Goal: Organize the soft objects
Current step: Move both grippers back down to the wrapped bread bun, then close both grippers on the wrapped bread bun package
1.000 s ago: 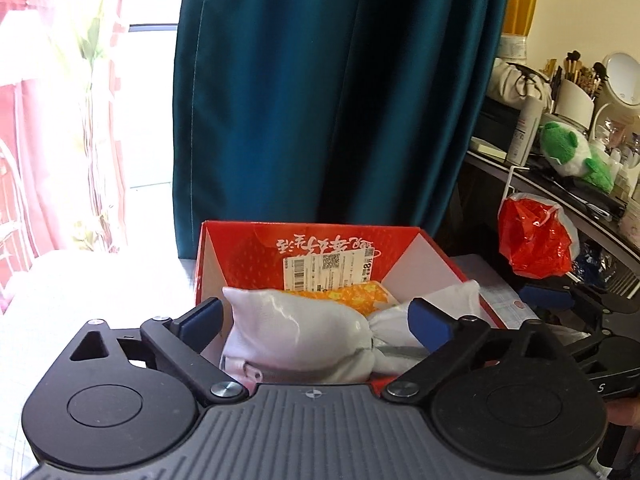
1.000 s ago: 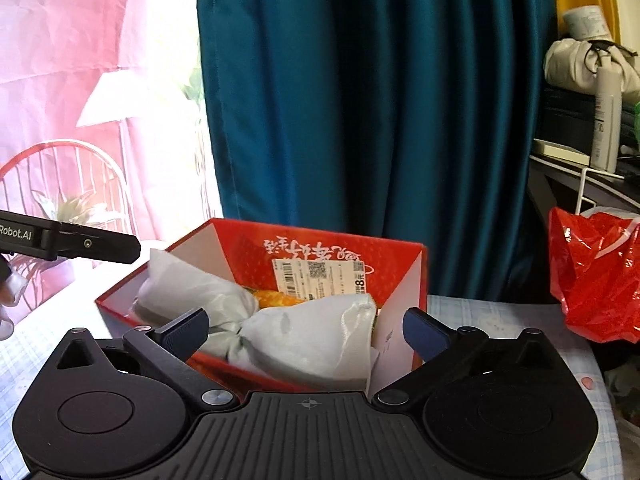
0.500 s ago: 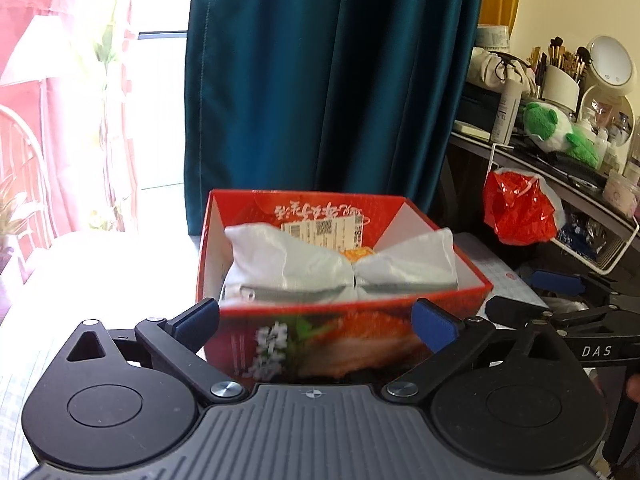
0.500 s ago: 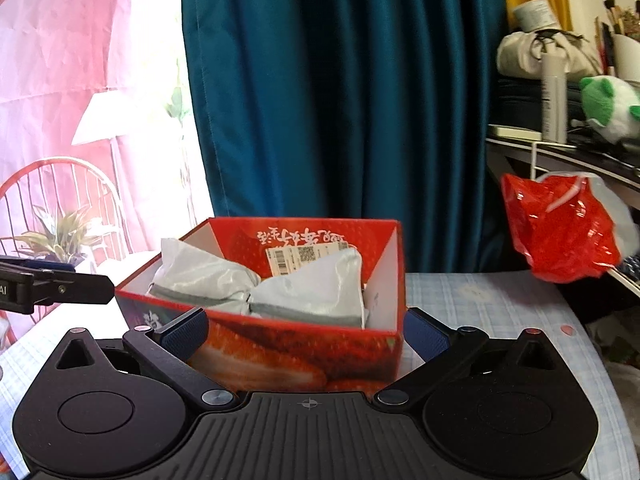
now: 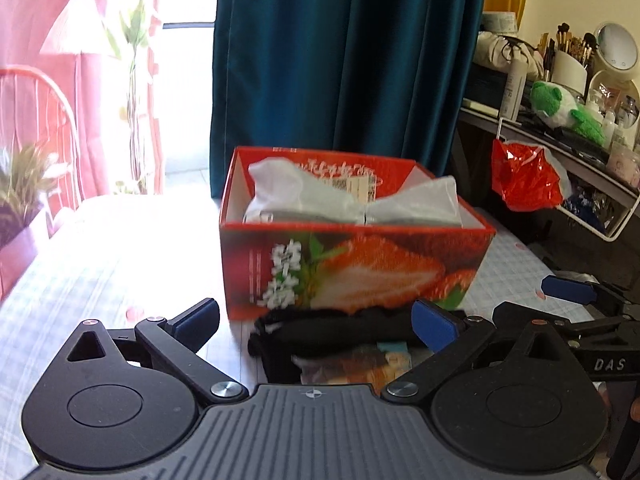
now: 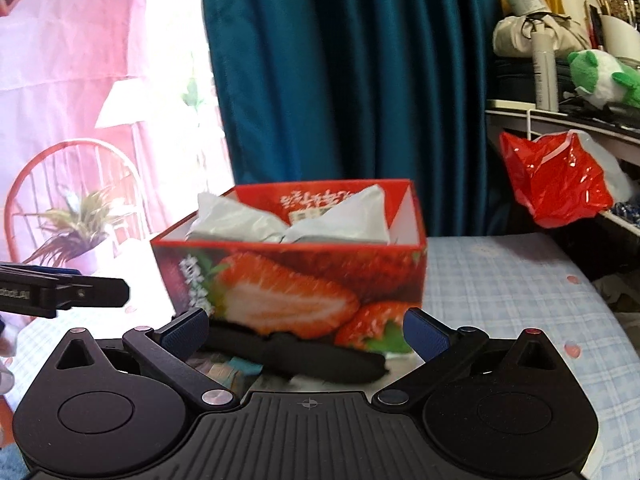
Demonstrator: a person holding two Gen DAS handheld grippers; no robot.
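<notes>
A red strawberry-printed box (image 5: 360, 268) (image 6: 296, 280) stands on the checked table and holds a white soft bundle (image 5: 316, 200) (image 6: 288, 220). A black soft roll (image 5: 328, 332) (image 6: 304, 356) lies on the table against the box's near side, on top of a printed flat packet (image 5: 352, 366). My left gripper (image 5: 316, 322) is open and empty, jaws either side of the black roll's ends, a little short of it. My right gripper (image 6: 306, 330) is open and empty, also just before the roll. Each gripper shows in the other's view, the right one (image 5: 568, 292) and the left one (image 6: 80, 292).
A teal curtain (image 5: 344, 60) hangs behind the table. A red plastic bag (image 5: 524, 176) (image 6: 556, 188) hangs from a cluttered shelf at the right with a green plush (image 5: 564, 110). A potted plant (image 6: 76, 228) and red chair stand at the left.
Both grippers have pulled back and down from above the box to table height. The box front, the black roll and the packet have come into view.
</notes>
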